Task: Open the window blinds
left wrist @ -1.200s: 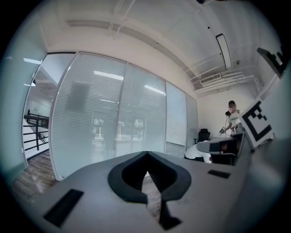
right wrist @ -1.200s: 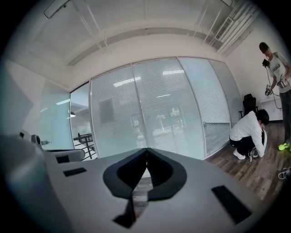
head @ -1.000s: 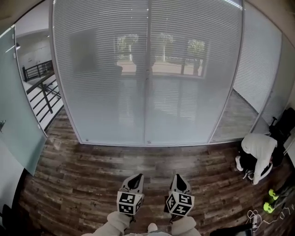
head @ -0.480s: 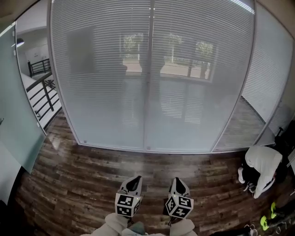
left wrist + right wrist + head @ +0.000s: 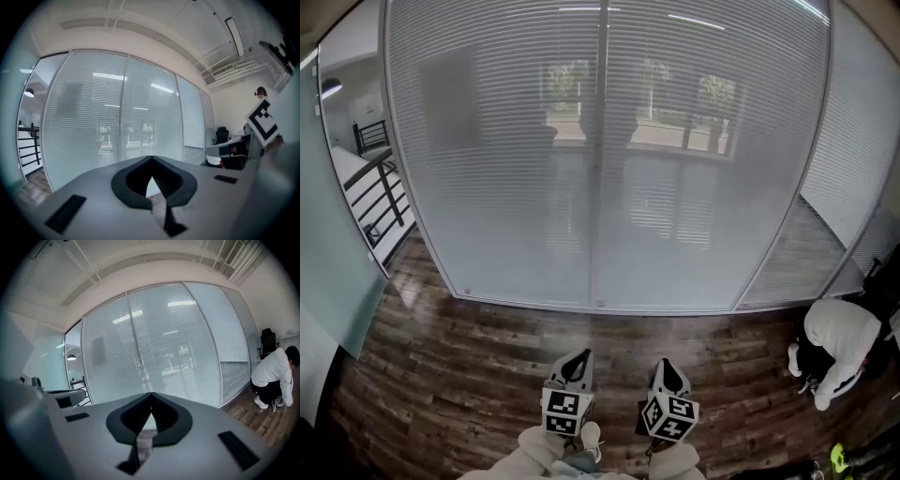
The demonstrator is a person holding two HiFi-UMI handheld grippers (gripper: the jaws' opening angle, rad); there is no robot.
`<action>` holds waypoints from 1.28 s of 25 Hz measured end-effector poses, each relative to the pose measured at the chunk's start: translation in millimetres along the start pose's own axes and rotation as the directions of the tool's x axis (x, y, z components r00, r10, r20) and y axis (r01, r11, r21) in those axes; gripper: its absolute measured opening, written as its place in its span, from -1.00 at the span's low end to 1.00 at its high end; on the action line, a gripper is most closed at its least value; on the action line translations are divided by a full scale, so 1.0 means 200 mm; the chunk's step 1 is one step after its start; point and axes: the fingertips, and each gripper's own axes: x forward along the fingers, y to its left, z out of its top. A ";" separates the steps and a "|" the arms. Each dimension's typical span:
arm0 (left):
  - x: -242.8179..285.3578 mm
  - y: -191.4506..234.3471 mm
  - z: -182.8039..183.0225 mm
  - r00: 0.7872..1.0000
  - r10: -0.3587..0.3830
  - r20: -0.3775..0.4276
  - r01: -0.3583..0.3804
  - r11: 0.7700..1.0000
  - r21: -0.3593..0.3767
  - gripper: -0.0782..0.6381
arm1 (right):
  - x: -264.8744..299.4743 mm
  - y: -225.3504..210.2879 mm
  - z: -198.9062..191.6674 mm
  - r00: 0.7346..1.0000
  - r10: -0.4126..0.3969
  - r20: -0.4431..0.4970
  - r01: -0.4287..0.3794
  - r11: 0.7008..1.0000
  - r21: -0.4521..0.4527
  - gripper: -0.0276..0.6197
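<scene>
The window blinds (image 5: 609,141) hang far ahead, across a wide glass wall. They are down, and their thin slats lie flat from top to bottom. A pale upright bar (image 5: 598,159) splits the wall into a left part and a right part. Through the slats I can see faint small trees (image 5: 649,75) and a bright strip outside.

The left gripper (image 5: 578,358) and the right gripper (image 5: 665,367) are low and near, side by side over the dark wooden floor (image 5: 459,347). Both point at the blinds and are well apart from them. The left one has its jaws pressed together with nothing between them, and so does the right one. Each has a cube with black and white squares on its back end, one on the left (image 5: 565,411) and one on the right (image 5: 671,415). Pale sleeves (image 5: 539,452) show just behind the cubes, and a white shoe (image 5: 592,436) peeks out between them.

On the far left, past a plain glass panel (image 5: 337,253), is a black railing (image 5: 380,183). On the right, more blinds (image 5: 862,122) run along a side wall. Near that wall a person in a white top (image 5: 841,339) crouches low on the floor, well apart from the grippers. In the right gripper view, a black chair (image 5: 267,341) stands behind this person
</scene>
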 end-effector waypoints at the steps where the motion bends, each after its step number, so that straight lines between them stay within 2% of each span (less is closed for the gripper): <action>1: 0.06 0.02 0.00 1.000 0.005 -0.007 -0.005 1.000 0.008 -0.79 | 0.05 -0.01 0.02 1.000 -0.003 0.004 0.003 1.000 -0.001 -0.88; 6: 0.39 0.15 0.04 1.000 0.005 -0.023 -0.004 1.000 0.011 -0.79 | 0.37 -0.06 0.12 1.000 -0.018 0.020 0.017 0.999 0.033 -0.88; 9: 0.61 0.21 0.09 0.999 -0.023 -0.028 0.024 1.000 0.008 -0.79 | 0.58 -0.08 0.19 0.999 -0.026 0.025 0.025 0.999 0.045 -0.88; 13: 0.85 0.34 0.16 0.999 -0.046 -0.009 0.046 0.999 0.000 -0.79 | 0.85 -0.02 0.28 0.999 0.003 0.051 -0.006 0.999 0.053 -0.88; 21: 1.14 0.44 0.21 0.992 -0.129 0.008 0.129 0.992 -0.014 -0.79 | 1.18 -0.02 0.28 0.999 -0.035 0.021 0.034 0.998 0.053 -0.88; 24: 1.22 0.49 0.24 0.991 -0.118 0.058 0.116 0.993 0.035 -0.79 | 1.27 -0.05 0.31 0.998 -0.053 0.021 0.052 0.997 0.058 -0.88; 26: 1.29 0.52 0.25 0.992 -0.113 0.064 0.109 0.992 0.063 -0.79 | 1.35 -0.07 0.33 0.998 -0.061 0.020 0.060 0.997 0.056 -0.88; 32: 1.51 0.61 0.27 0.997 -0.059 0.043 0.057 0.997 0.054 -0.79 | 1.57 -0.13 0.39 0.998 -0.054 0.018 0.053 0.998 0.043 -0.88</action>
